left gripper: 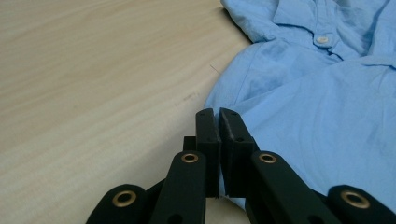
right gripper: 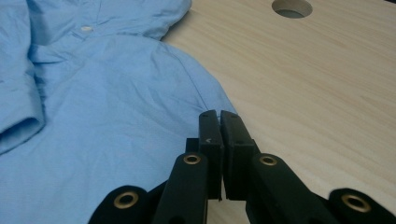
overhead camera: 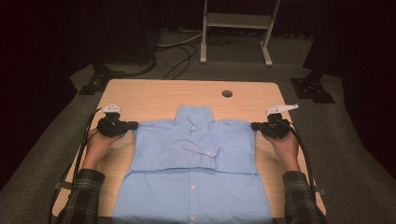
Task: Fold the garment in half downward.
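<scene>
A light blue button-up shirt (overhead camera: 194, 186) lies face up on the wooden table (overhead camera: 159, 95), collar (overhead camera: 194, 115) at the far end and a sleeve cuff (overhead camera: 208, 151) folded across the chest. My left gripper (overhead camera: 135, 125) sits at the shirt's left shoulder edge, jaws together; in the left gripper view the cloth (left gripper: 317, 107) runs right into the closed left gripper (left gripper: 217, 112). My right gripper (overhead camera: 253, 126) is at the opposite shoulder edge, and in the right gripper view the shirt (right gripper: 107, 107) meets the closed right gripper (right gripper: 219, 114) the same way.
A round cable hole (overhead camera: 227, 93) is in the table beyond the collar, also seen as a hole (right gripper: 292, 7) in the right gripper view. Bare wood lies to the outside of each gripper. A white metal stand (overhead camera: 236, 28) and cables are on the carpet behind the table.
</scene>
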Tool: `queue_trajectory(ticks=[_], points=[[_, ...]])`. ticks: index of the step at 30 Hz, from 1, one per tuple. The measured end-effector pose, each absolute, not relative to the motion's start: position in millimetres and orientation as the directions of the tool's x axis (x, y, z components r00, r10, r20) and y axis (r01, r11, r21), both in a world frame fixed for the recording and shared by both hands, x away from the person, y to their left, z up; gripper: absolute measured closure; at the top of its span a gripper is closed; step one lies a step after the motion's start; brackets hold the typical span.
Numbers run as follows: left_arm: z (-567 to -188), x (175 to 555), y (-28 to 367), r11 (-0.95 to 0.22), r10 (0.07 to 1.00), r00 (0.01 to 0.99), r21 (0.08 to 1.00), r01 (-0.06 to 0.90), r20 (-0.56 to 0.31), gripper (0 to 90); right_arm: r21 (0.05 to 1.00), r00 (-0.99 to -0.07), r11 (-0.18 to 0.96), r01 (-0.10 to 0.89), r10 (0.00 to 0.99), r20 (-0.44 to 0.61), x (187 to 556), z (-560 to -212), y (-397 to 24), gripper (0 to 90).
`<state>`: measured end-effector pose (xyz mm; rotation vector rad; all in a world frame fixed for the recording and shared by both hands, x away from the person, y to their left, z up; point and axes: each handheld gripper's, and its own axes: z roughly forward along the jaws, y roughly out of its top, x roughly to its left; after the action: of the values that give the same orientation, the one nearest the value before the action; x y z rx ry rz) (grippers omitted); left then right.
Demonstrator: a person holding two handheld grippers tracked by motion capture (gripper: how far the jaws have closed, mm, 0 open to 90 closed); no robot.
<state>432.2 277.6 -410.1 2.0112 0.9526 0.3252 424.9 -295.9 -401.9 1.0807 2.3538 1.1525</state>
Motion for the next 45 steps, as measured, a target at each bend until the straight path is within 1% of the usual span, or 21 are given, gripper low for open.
queue_trajectory(ticks=[4, 8, 10, 11, 12, 15, 18, 22, 23, 25, 28, 31, 36, 45], points=[[-401.2, 446.0, 274.9, -0.332, 0.738, 0.665, 0.796, 0.506, -0.115, 87.2, 0.765, -0.662, 0.393, 0.51, 0.747, 0.057, 440.4, -392.1, -293.7, 88.2], [-395.7, 462.1, 273.6, -0.318, 0.753, 0.648, 0.798, 0.512, -0.116, 87.2, 0.767, -0.651, 0.384, 0.514, 0.757, 0.057, 456.2, -391.1, -293.3, 88.2], [-393.6, 470.3, 273.2, -0.31, 0.759, 0.64, 0.798, 0.516, -0.119, 87.2, 0.775, -0.64, 0.355, 0.522, 0.764, 0.081, 463.0, -392.7, -295.7, 88.2], [-392.8, 474.3, 272.3, -0.307, 0.763, 0.635, 0.797, 0.52, -0.12, 87.2, 0.765, -0.634, 0.346, 0.544, 0.766, 0.104, 467.6, -393.2, -297.1, 88.2], [-392.6, 477.0, 271.2, -0.303, 0.768, 0.631, 0.805, 0.51, -0.111, 87.2, 0.764, -0.631, 0.341, 0.547, 0.769, 0.108, 470.7, -393.4, -297.7, 88.2], [-392.7, 486.5, 270.4, -0.299, 0.777, 0.619, 0.796, 0.527, -0.117, 87.3, 0.774, -0.617, 0.322, 0.546, 0.779, 0.111, 477.4, -392.5, -299.5, 88.2], [-390.1, 487.9, 269.8, -0.287, 0.781, 0.614, 0.808, 0.515, -0.113, 87.3, 0.769, -0.619, 0.331, 0.547, 0.778, 0.106, 482.2, -388.9, -298.4, 88.2], [-382.0, 486.1, 272.2, -0.268, 0.784, 0.611, 0.828, 0.492, -0.11, 87.3, 0.786, -0.624, 0.335, 0.52, 0.777, 0.083, 481.4, -379.0, -298.0, 88.2], [-371.2, 485.8, 274.2, -0.263, 0.78, 0.616, 0.836, 0.482, -0.11, 87.3, 0.79, -0.625, 0.339, 0.511, 0.778, 0.071, 480.9, -368.0, -298.4, 88.2], [-358.2, 483.4, 274.1, -0.267, 0.778, 0.623, 0.853, 0.449, -0.084, 87.3, 0.812, -0.626, 0.336, 0.477, 0.778, 0.045, 477.8, -353.9, -298.7, 88.2], [-338.6, 476.7, 273.6, -0.275, 0.777, 0.627, 0.868, 0.413, -0.052, 87.2, 0.825, -0.627, 0.34, 0.451, 0.779, 0.022, 473.4, -334.5, -299.1, 88.3], [-328.7, 466.6, 273.0, -0.282, 0.772, 0.634, 0.877, 0.388, -0.032, 87.2, 0.848, -0.631, 0.335, 0.41, 0.775, -0.001, 463.8, -320.7, -299.4, 88.3], [-323.0, 447.7, 274.0, -0.3, 0.764, 0.645, 0.88, 0.369, -0.01, 87.2, 0.852, -0.645, 0.352, 0.388, 0.764, -0.021, 447.7, -317.0, -300.7, 88.3], [-314.5, 393.5, 277.5, -0.328, 0.735, 0.676, 0.902, 0.28, 0.058, 87.1, 0.889, -0.686, 0.319, 0.33, 0.728, -0.007, 402.7, -317.5, -308.1, 88.2]])
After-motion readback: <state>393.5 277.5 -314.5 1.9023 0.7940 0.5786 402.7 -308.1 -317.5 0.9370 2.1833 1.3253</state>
